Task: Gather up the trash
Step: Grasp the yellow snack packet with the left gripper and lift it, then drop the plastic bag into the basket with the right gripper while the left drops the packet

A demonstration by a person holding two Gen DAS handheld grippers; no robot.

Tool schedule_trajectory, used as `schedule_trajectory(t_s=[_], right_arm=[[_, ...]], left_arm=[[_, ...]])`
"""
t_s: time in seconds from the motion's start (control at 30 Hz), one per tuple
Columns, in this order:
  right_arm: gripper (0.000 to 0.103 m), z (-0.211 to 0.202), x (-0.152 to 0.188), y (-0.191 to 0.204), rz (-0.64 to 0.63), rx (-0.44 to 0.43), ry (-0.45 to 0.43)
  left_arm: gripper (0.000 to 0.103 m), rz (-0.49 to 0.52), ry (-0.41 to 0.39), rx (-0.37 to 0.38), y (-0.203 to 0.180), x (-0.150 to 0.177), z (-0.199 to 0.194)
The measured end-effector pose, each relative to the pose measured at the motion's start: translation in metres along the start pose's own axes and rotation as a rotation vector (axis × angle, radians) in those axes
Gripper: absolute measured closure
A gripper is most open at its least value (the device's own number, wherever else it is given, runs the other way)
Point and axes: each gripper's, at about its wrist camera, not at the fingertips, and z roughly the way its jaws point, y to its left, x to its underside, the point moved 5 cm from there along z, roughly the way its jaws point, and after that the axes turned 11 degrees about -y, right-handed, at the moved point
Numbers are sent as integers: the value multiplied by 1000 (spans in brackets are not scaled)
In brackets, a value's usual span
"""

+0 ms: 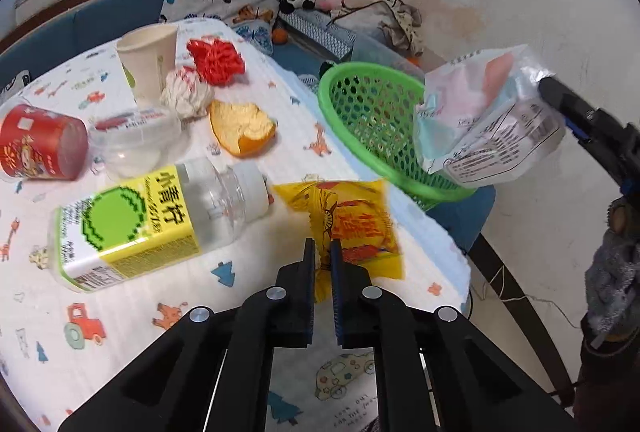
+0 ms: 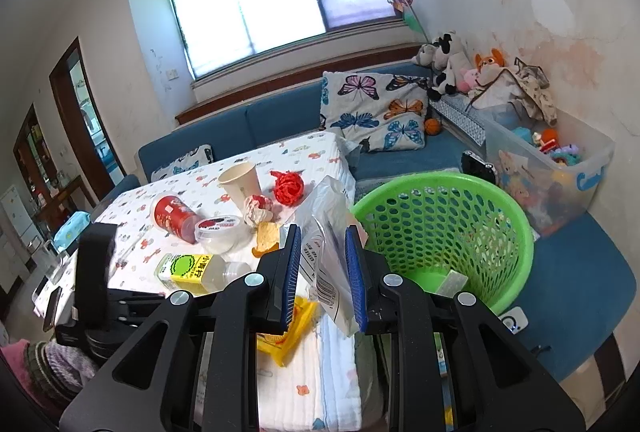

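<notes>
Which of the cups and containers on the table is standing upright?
Only the cream paper cup; the red can and the yellow-labelled bottle lie on their sides.

On the surface [image 1: 248, 296] in front of you, the bottle [image 1: 160, 224] lies on its side at the left. Just right of its cap lies the snack packet [image 1: 352, 220], near the surface's right edge, with your left gripper [image 1: 323, 252] closed on it. Behind the bottle sit the tub [image 1: 132, 144] and the can [image 1: 40, 142], which lies on its side. The peel [image 1: 244, 128] is right of the tub. The paper cup [image 1: 148, 62] stands farther back. The basket [image 1: 360, 112] sits off the surface to the right. Your right gripper [image 2: 323, 264] holds the clear bag [image 1: 488, 120] at the basket's rim.
</notes>
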Motion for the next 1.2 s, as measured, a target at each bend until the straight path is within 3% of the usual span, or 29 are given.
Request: schedule_trajectory(t_s=[0.47, 0.9, 1.2], right_arm=[[79, 14, -12, -28, -6, 66, -4], [79, 42, -2, -70, 1, 146, 42], [75, 61, 12, -100, 53, 179, 91]], left_arm=[[100, 14, -96, 47, -16, -47, -28], [100, 62, -169, 66, -37, -100, -28], [100, 90, -174, 78, -56, -124, -16]])
